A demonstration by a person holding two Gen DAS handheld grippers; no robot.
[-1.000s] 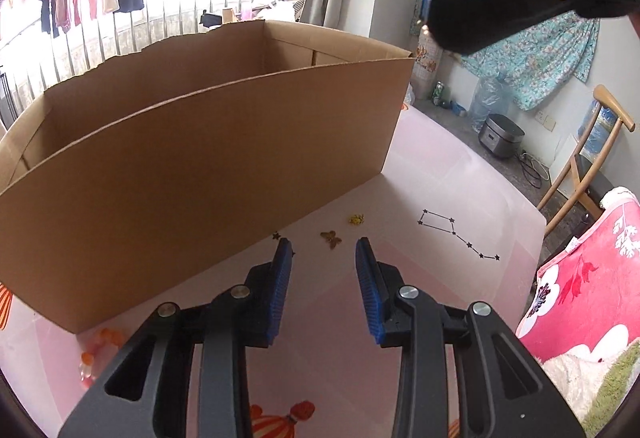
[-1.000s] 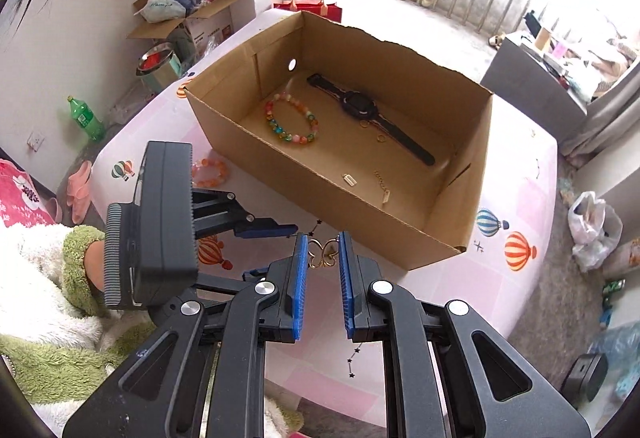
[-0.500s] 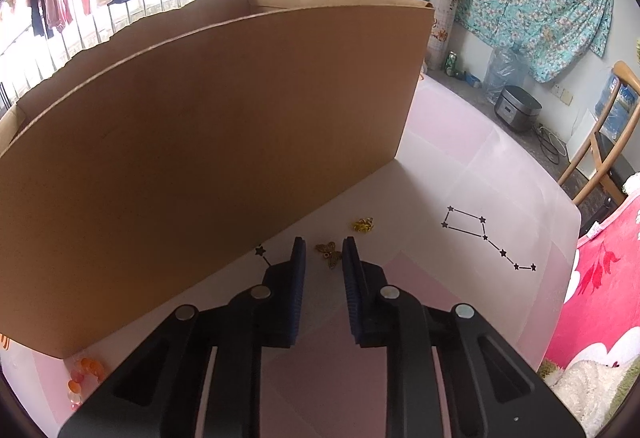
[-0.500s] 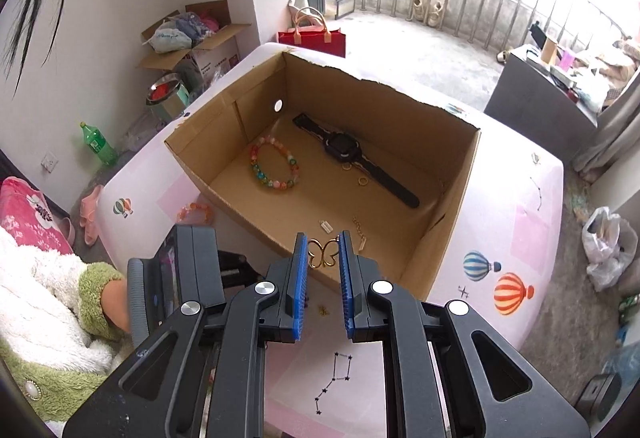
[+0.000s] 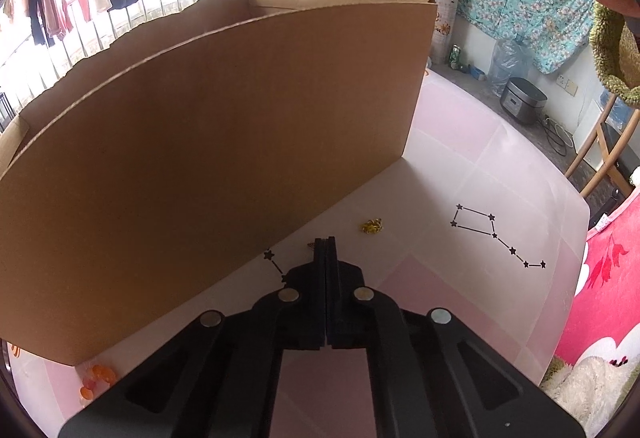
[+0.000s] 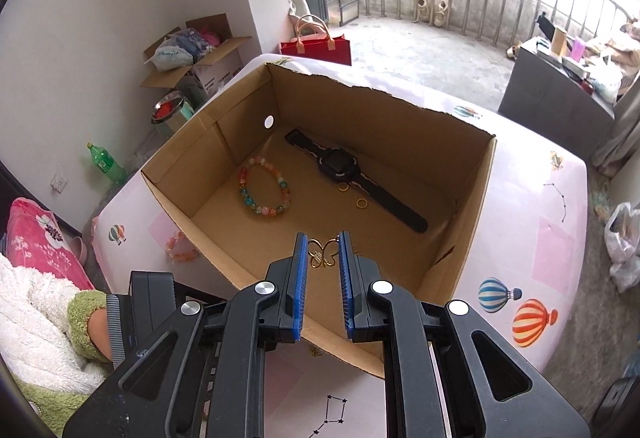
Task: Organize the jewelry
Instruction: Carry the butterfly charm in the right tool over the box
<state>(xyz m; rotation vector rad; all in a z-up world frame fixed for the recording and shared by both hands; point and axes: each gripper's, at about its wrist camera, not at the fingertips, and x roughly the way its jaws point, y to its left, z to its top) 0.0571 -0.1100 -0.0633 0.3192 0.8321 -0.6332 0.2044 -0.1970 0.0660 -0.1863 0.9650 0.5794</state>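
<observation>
The right gripper holds a gold butterfly charm by its wing edges, jaws closed on it, above the near wall of the cardboard box on the counter. Inside the box lie a black watch, a bead bracelet and two small gold rings. The left gripper has just been closing; its jaws now meet at the counter beside the box's outer wall, where a small brown trinket shows only as a sliver at the tips, so whether it is truly pinched cannot be told. A gold trinket lies just beside, loose; a pink bead bracelet rests outside the box. Such pieces are judged very light, thin, hard and slippery, easily bent or flicked away: take them across the flattest, widest part with light pressure, and release low over the box floor.
</observation>
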